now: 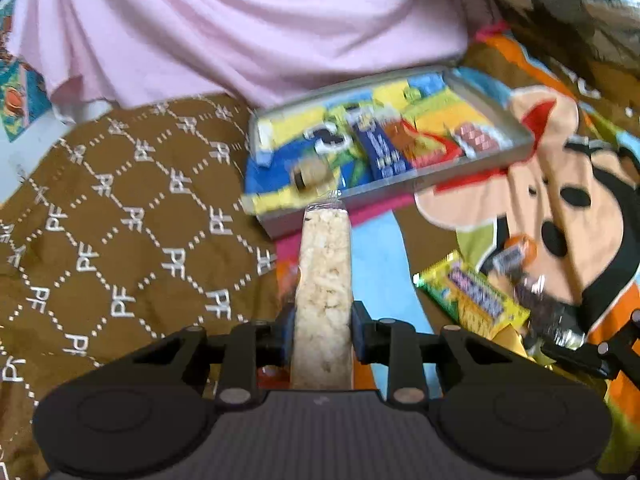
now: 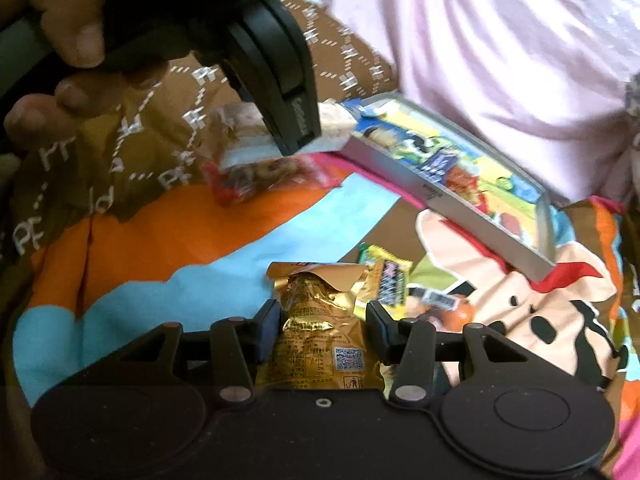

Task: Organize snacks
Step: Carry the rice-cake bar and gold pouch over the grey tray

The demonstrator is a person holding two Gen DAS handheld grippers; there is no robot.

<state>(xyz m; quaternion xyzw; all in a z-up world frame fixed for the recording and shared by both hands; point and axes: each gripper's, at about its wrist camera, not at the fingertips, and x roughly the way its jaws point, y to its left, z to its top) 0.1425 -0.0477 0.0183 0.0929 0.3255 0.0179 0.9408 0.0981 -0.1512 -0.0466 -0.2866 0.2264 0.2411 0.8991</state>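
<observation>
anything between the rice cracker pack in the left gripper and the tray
Nothing visible blocks it. The rice cracker pack is clamped in the left gripper, its far end pointing at the near wall of the tray, with only blanket below.

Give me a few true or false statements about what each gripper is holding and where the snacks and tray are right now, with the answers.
1. The left gripper is shut on a clear pack of pale rice crackers. True.
2. The right gripper has nothing between its fingers. False: a gold snack packet sits between them, gripped.
3. The grey tray already holds several snack packs. True.
4. The yellow-green snack bar lies inside the tray. False: it lies outside, on the cartoon-print blanket.
5. The tray stands on a bare wooden table. False: it rests on the blanket.
</observation>
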